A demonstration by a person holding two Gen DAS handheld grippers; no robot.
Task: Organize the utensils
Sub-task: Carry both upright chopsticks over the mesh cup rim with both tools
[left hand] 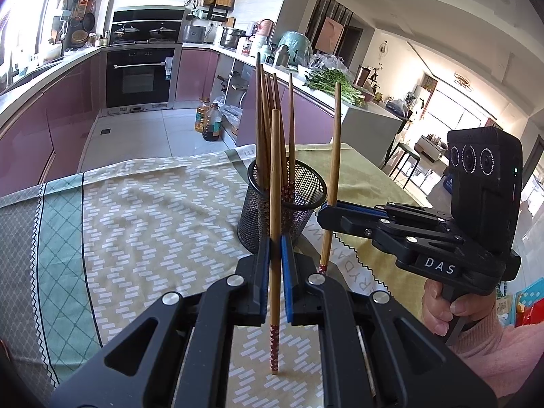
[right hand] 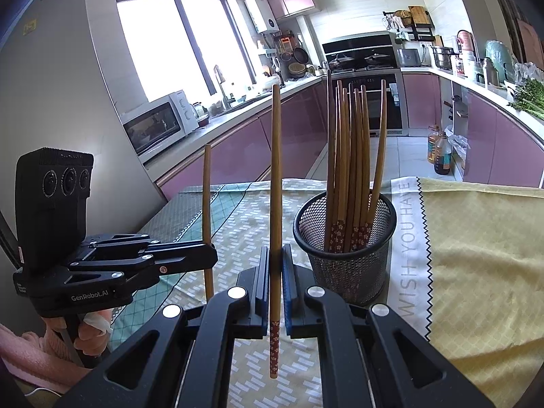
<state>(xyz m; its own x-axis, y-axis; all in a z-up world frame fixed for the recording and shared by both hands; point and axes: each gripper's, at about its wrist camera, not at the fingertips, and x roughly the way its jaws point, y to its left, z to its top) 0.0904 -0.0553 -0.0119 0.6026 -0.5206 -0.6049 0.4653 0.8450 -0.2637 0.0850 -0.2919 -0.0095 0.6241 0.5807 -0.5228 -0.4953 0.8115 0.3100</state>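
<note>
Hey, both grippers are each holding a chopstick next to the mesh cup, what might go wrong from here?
1. The black wire-mesh cup is already crowded with brown wooden chopsticks; a new one may snag on them.
2. The left gripper and right gripper each pinch their chopstick near its patterned lower end, so the long top may swing.
3. A nudge could tip the cup on the patterned tablecloth.

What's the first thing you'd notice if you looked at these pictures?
Two black tools, each pinching one wooden chopstick upright: the left tool grips its chopstick, and the right tool grips another chopstick. Just behind them stands a black mesh cup stuffed with more chopsticks, on a patterned green and yellow tablecloth.
</note>
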